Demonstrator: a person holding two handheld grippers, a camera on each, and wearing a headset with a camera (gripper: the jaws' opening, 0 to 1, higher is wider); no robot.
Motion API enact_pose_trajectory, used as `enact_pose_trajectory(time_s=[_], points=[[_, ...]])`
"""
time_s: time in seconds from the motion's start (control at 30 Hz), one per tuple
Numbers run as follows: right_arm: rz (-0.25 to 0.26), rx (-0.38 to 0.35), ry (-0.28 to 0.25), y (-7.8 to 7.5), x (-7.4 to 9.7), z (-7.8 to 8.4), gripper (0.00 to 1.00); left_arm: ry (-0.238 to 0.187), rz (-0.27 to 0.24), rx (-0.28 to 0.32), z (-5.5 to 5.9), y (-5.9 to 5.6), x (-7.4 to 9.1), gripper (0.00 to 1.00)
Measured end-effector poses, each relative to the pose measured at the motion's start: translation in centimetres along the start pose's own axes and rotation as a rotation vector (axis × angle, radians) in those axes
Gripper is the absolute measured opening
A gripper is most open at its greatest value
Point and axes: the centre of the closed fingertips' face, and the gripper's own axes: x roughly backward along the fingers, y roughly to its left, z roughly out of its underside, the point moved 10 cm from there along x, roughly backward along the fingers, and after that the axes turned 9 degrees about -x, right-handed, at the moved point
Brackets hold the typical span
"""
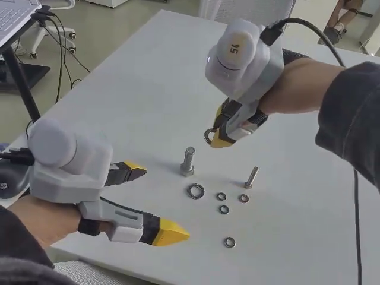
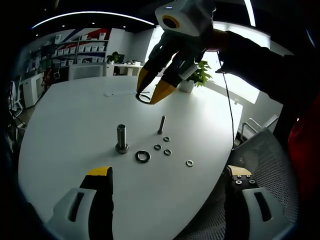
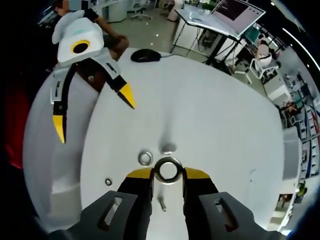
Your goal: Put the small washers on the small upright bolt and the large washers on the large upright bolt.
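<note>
My right gripper (image 1: 215, 139) is shut on a large washer (image 1: 209, 137) and hangs just above and to the right of the large upright bolt (image 1: 187, 161). In the right gripper view the held washer (image 3: 168, 170) sits nearly over the bolt's top (image 3: 168, 148). A second large washer (image 1: 195, 191) lies flat in front of that bolt. The small upright bolt (image 1: 252, 177) stands to the right, with several small washers (image 1: 224, 209) scattered near it. My left gripper (image 1: 155, 202) stands open and empty at the table's near left, its own jaws wide apart in the left gripper view (image 2: 169, 175).
The white table (image 1: 148, 89) has bare room beyond the bolts. A computer mouse (image 1: 12, 181) lies off the left edge, near a laptop on a stand (image 1: 18, 15). A mesh chair (image 2: 252, 150) stands beside the table.
</note>
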Motion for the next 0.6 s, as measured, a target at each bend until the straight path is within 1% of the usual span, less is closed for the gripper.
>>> enact_pose_trajectory(time_s=[0.3, 0.6], points=[[-0.022, 0.029, 0.007, -0.6, -1.3, -1.6, 0.23, 0.001, 0.0, 0.003, 0.1, 0.0, 0.1, 0.93], [-0.047, 0.033, 0.026, -1.2, -2.9, -2.1, 0.23, 0.008, 0.004, 0.006, 0.3, 0.1, -0.1, 0.93]])
